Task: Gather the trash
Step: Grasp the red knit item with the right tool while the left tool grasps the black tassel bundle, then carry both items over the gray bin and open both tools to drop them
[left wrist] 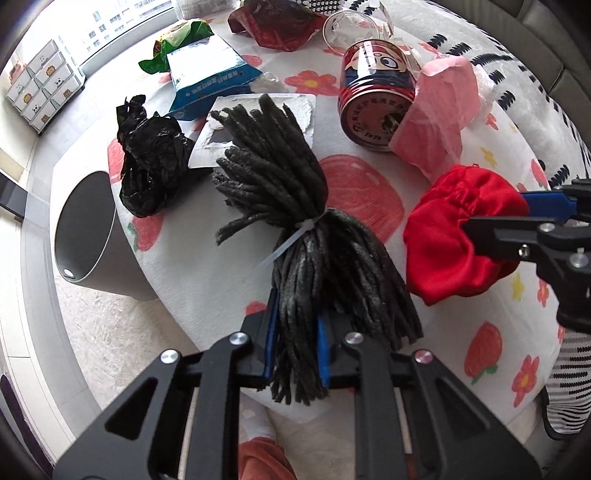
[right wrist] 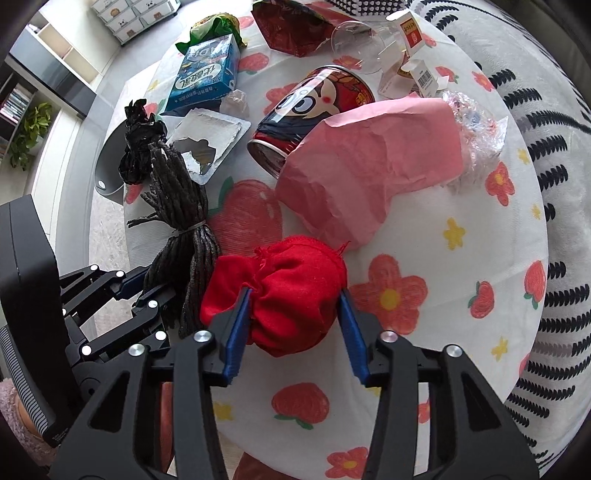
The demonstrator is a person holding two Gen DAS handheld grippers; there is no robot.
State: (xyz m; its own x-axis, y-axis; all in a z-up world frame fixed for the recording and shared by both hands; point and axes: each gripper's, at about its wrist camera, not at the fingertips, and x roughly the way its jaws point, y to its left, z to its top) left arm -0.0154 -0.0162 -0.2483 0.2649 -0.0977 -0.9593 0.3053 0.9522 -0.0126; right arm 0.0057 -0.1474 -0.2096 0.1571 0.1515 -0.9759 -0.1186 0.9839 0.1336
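Note:
A dark grey bundle of cords [left wrist: 284, 206], tied with a white zip tie, lies on the flowered round table [left wrist: 369, 184]. My left gripper [left wrist: 297, 350] is shut on the bundle's near end; it also shows in the right wrist view [right wrist: 147, 288]. A crumpled red cloth [right wrist: 280, 291] lies at the table's front. My right gripper [right wrist: 295, 325] has its pads on both sides of the cloth, pressing into it; it also shows in the left wrist view [left wrist: 524, 218]. A grey trash bin [left wrist: 88, 232] stands on the floor left of the table.
Other trash on the table: a black plastic bag [left wrist: 147, 155], a torn white blister pack [left wrist: 255, 122], a blue box [left wrist: 210, 81], a green wrapper [left wrist: 177, 40], a dark red wrapper [left wrist: 280, 22], a printed can [left wrist: 376, 99], pink paper [left wrist: 439, 118], a clear cup [left wrist: 351, 26].

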